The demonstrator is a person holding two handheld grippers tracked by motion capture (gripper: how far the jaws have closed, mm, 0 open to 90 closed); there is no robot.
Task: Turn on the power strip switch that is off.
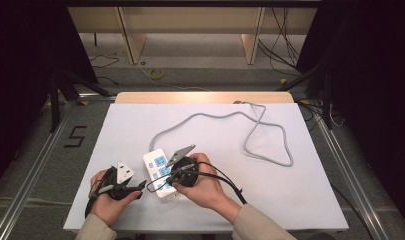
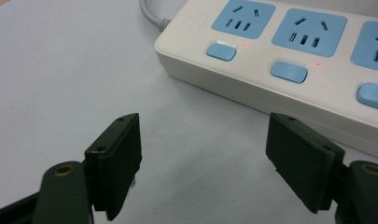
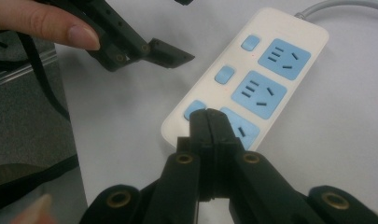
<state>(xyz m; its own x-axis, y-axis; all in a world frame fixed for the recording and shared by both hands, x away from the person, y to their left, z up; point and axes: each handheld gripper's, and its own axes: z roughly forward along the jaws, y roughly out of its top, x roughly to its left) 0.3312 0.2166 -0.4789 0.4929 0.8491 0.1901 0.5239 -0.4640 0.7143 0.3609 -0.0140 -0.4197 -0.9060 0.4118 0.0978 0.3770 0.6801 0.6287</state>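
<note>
White paper-covered table [image 1: 290, 165] under dim surroundings. Right gripper [image 3: 209, 122] pressed together, empty, tips over blue rocker switch [image 3: 195, 110] of white rigid plastic power strip [image 1: 160, 173] at table centre. Left gripper [image 2: 203, 158] spread apart at nine o'clock, empty. Probably light, stiff, smooth-sided: best steadied across long edges.

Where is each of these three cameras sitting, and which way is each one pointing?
High view: above the person's side of the table, looking forward and down on the power strip; both hands and sleeves show, holding the left gripper and right gripper.
Left gripper view: rides on the left gripper, looking along its open jaws at the strip's switches.
Right gripper view: rides on the right gripper, jaws shut over the strip's end switch; a fingertip shows.
Shared: all three show the strip on the white tabletop.
</note>
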